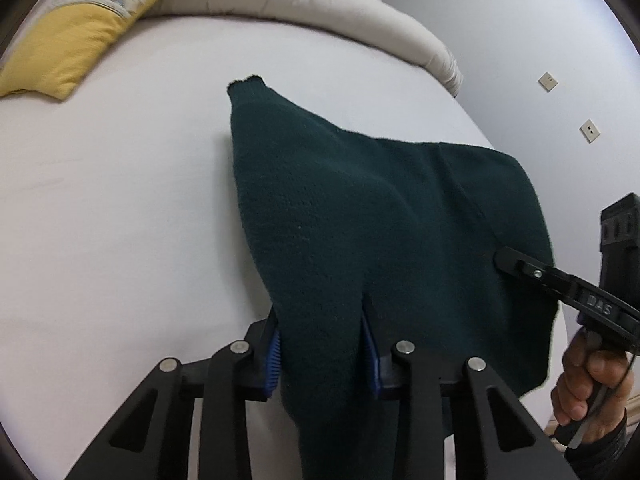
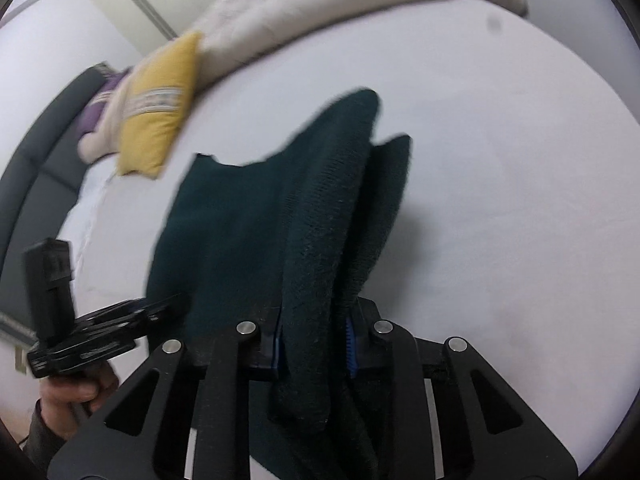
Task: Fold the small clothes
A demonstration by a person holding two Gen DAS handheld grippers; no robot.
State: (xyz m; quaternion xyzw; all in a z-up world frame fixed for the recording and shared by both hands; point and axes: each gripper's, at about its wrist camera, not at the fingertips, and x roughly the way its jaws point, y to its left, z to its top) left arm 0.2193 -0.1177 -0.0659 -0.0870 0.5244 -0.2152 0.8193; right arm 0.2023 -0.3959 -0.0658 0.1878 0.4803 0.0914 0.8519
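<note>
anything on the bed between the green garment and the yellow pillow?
Nothing: the left wrist view shows only bare white sheet between the dark green garment and the yellow pillow. The right wrist view agrees.

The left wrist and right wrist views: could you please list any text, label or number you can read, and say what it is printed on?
"DAS": raised letters on the black arm of the right tool, seen in the left wrist view, near where it grips the dark green garment.
Yellow pillow: its patterned band is too blurred to read as text.
Left tool in the right wrist view: any marking is too blurred to read.
</note>
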